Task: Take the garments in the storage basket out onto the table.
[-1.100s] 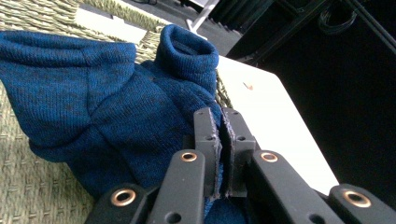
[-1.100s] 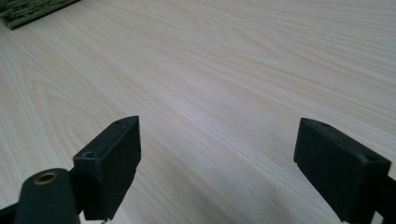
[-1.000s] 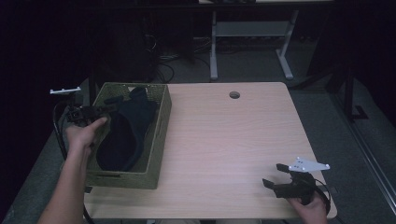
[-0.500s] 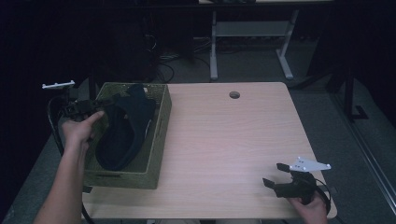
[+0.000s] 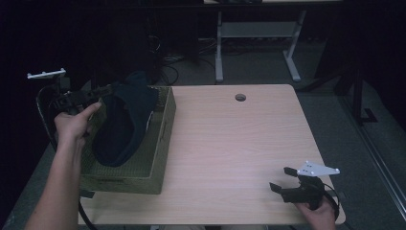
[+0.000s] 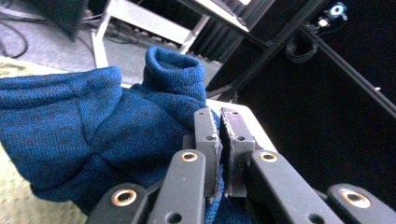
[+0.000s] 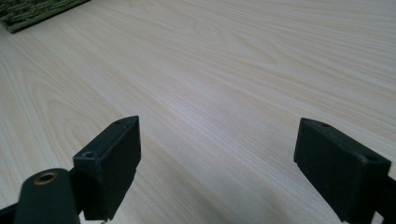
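Sweater point(image 6: 93, 126) bottom cut off

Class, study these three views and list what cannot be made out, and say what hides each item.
- Floor of the olive fabric box, high view: covered by the dark blue knit garment.
- Garment's full shape, left gripper view: cut off by the frame edges and by the left gripper, shut on its cloth.
- Right hand, high view: cut off by the bottom edge below the right gripper.

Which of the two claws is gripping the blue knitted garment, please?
The left claw, at the green basket: its jaws are pinched shut on the blue knitted garment. The right claw stands open above the bare table, holding nothing.
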Action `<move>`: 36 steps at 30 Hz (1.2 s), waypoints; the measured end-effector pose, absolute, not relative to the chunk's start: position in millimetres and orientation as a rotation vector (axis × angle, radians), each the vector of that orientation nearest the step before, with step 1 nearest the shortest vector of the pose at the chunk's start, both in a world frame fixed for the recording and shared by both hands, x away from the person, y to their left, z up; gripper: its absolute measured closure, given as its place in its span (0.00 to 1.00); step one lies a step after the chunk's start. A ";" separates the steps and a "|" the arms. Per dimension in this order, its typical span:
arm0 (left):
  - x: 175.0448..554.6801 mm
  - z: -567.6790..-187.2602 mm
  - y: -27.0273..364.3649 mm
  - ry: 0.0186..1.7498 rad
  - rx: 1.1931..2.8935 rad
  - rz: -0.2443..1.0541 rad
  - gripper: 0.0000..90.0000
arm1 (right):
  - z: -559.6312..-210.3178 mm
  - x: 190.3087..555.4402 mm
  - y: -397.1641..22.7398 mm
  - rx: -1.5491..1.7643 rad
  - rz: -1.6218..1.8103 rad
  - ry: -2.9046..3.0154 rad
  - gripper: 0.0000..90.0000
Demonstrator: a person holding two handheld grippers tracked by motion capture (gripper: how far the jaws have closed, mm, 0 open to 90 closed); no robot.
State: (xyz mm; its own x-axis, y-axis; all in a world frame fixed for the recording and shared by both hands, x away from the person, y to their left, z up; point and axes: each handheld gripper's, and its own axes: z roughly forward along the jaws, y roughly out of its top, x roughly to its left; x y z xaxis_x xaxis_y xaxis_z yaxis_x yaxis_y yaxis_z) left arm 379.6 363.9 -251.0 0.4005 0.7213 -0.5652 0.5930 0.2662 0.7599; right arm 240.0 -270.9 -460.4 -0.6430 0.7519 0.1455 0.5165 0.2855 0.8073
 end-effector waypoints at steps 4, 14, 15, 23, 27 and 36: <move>377.6 -241.2 353.5 1.234 1.418 0.125 0.96 | -460.1 240.3 -270.5 1.156 1.289 2.295 0.16; 378.5 -223.0 319.5 1.137 1.449 0.093 0.96 | -459.4 240.1 -270.1 1.157 1.293 2.294 0.16; 379.0 -222.0 315.8 1.128 1.454 0.087 0.96 | -459.3 240.0 -270.0 1.160 1.294 2.295 0.16; 383.3 -222.0 278.3 1.068 1.509 0.040 0.96 | -458.5 239.7 -270.1 1.155 1.301 2.293 0.16; 386.4 -226.7 259.0 1.044 1.524 0.008 0.96 | -458.4 239.8 -270.1 1.148 1.301 2.294 0.16; 392.1 -237.9 217.8 1.003 1.550 -0.056 0.96 | -458.2 240.3 -270.4 1.144 1.302 2.295 0.16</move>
